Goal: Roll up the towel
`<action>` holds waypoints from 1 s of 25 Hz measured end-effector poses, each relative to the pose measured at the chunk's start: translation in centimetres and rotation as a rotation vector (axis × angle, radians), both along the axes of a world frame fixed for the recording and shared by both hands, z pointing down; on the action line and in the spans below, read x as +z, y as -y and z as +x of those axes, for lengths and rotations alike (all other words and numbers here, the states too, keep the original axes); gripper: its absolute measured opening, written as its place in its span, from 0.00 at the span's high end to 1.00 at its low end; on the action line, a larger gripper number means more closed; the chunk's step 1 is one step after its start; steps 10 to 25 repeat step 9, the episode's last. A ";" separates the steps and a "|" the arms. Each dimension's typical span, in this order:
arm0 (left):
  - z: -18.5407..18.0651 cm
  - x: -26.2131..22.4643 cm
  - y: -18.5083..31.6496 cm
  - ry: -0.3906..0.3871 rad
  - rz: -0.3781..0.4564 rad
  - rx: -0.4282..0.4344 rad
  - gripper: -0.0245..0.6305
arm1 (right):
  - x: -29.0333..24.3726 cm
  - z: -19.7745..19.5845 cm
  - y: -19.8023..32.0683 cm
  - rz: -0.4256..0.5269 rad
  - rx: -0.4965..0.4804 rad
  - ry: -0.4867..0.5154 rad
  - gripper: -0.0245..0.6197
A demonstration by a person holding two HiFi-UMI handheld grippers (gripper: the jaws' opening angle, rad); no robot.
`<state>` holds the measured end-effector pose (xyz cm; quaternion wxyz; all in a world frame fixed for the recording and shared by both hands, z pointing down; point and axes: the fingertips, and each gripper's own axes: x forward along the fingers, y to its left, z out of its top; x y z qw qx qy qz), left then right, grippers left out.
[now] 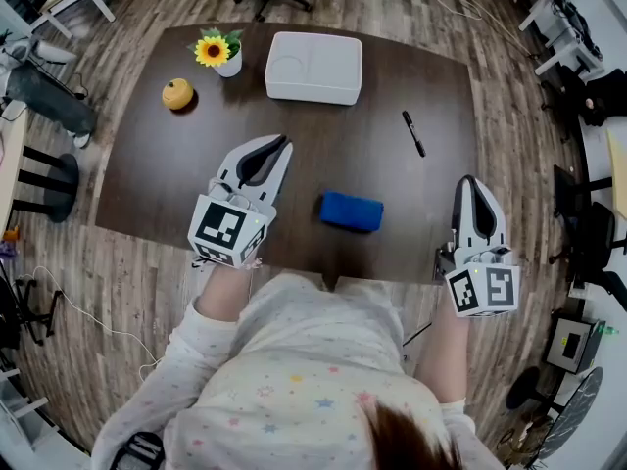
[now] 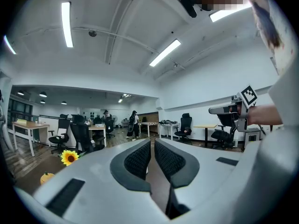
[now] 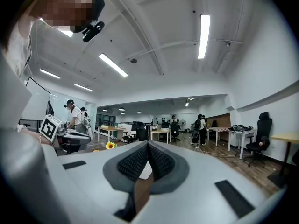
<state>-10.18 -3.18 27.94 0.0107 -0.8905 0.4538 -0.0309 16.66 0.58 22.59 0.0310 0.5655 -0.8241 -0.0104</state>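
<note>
Star-dotted pale shirt [image 1: 294, 380] with white black-padded left hand-held gripper [image 1: 281, 144] and right hand-held gripper [image 1: 468, 181].

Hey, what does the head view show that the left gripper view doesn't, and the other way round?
Only the head view: the blue towel and the black pen. Only the left gripper view: ceiling lights and people standing far off in the office. Both: the sunflower, the small orange pumpkin, the left gripper with its jaws together, and the right gripper.

Bright, even light falls from ceiling strip lights [image 2: 67, 24], shadows stay soft, and every view bends strongly and darkens at its fisheye edges.
</note>
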 end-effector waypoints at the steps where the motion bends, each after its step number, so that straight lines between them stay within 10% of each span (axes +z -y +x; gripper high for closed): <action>1: 0.0 0.0 0.0 -0.001 0.000 0.000 0.91 | 0.0 0.0 0.0 0.001 0.002 -0.004 0.96; 25: 0.3 -0.2 -0.1 -0.006 0.000 0.003 0.91 | -0.3 0.3 -0.2 0.001 0.010 -0.020 0.96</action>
